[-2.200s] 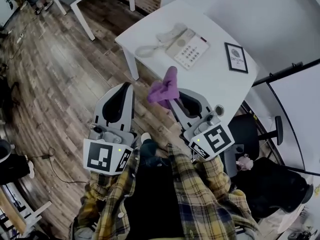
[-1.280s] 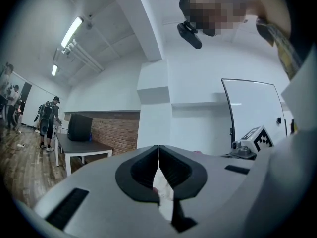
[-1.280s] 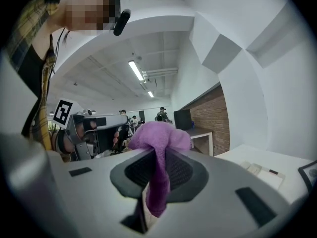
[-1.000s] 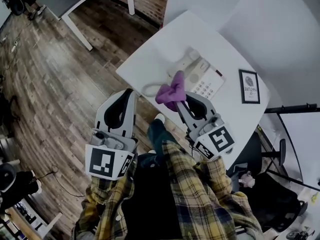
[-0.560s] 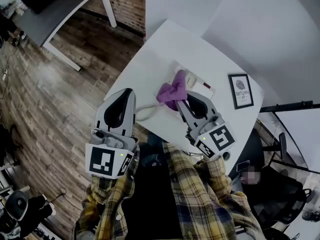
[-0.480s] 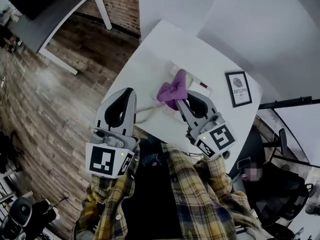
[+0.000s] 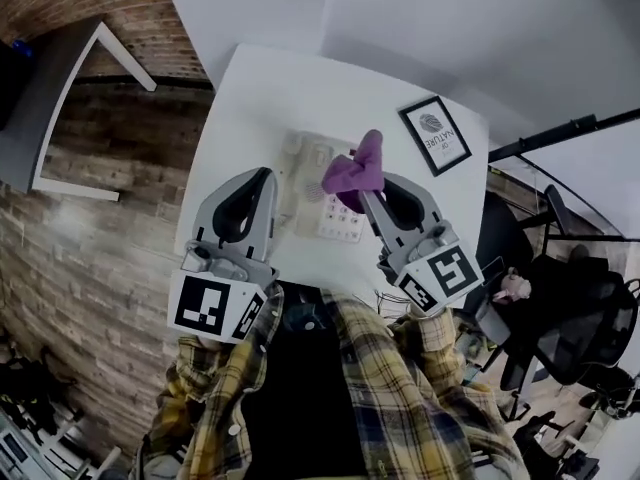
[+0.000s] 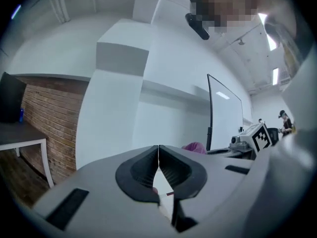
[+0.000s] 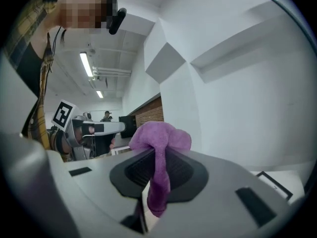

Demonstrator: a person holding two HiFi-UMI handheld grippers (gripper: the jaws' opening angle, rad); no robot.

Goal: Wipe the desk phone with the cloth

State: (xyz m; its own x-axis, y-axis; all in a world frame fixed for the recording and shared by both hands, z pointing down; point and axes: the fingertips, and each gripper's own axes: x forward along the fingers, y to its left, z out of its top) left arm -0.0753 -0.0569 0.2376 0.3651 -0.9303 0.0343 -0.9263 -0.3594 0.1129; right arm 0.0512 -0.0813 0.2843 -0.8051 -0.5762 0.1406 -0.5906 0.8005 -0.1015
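Observation:
The white desk phone (image 7: 316, 160) lies on the white table (image 7: 268, 83), its keypad (image 7: 340, 220) toward me. My right gripper (image 7: 362, 190) is shut on a bunched purple cloth (image 7: 355, 166), which hangs just over the phone's right side. In the right gripper view the cloth (image 9: 159, 144) is pinched between the jaws of the right gripper (image 9: 157, 157) and droops below them. My left gripper (image 7: 264, 174) hovers over the table just left of the phone, shut and empty. In the left gripper view the jaws of the left gripper (image 8: 158, 155) meet with nothing between them.
A black-framed picture (image 7: 435, 134) lies on the table's far right. The table stands in a corner of white walls (image 7: 400, 18). A brick wall (image 7: 90, 168) and a grey desk (image 7: 40, 108) are at left, black office chairs (image 7: 560, 298) at right.
The person has walked up to the table and turned. Both grippers, earlier over the wooden floor, now reach over the table's near edge, the cloth right above the phone. Neither grip has changed.

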